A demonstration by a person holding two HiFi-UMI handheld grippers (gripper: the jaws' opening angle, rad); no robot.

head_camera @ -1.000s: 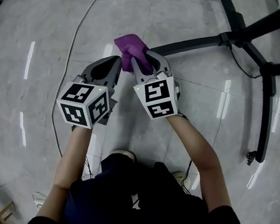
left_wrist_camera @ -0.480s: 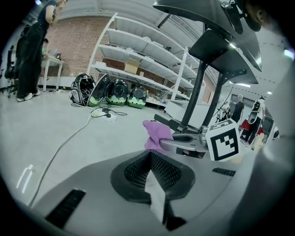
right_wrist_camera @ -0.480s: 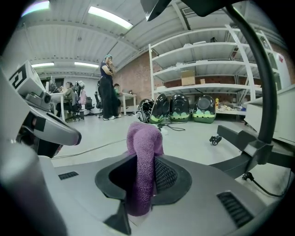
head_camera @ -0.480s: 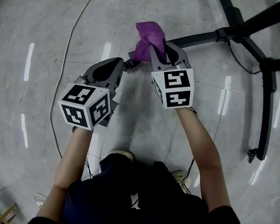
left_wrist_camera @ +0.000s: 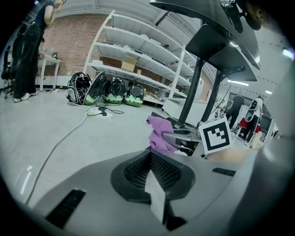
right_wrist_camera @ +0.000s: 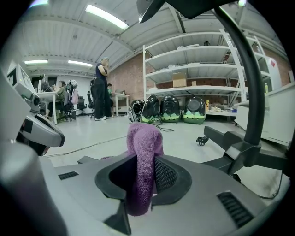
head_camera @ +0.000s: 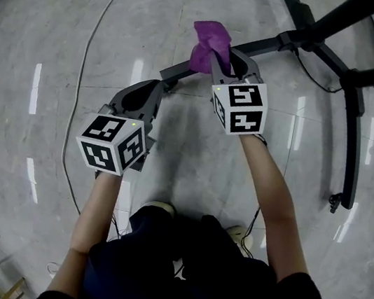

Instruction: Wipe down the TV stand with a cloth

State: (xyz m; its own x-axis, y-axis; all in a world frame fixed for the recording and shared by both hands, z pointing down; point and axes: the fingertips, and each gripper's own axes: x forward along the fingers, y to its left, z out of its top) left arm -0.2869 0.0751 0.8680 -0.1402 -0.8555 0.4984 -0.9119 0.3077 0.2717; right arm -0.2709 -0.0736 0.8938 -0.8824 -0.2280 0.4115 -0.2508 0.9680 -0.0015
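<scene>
A purple cloth [head_camera: 208, 42] hangs bunched from my right gripper [head_camera: 219, 62], whose jaws are shut on it. The right gripper view shows the cloth [right_wrist_camera: 143, 156] pinched between the jaws and sticking up past them. It hovers over a black base leg of the TV stand [head_camera: 261, 47], whose upright pole [right_wrist_camera: 249, 92] rises at the right of that view. My left gripper [head_camera: 156, 89] is nearer my body and to the left, shut with nothing in it. From the left gripper view, the cloth [left_wrist_camera: 161, 136] and right gripper [left_wrist_camera: 184, 136] lie just ahead.
A white cable [head_camera: 92, 58] runs over the grey floor at the left. Another stand leg with a caster [head_camera: 356, 138] curves along the right. Metal shelves [left_wrist_camera: 138, 50] with bags [left_wrist_camera: 106, 87] below line the far wall. People stand in the distance.
My right gripper has carried the cloth forward and to the right, out over the stand's base leg. The left gripper has stayed nearly where it was.
</scene>
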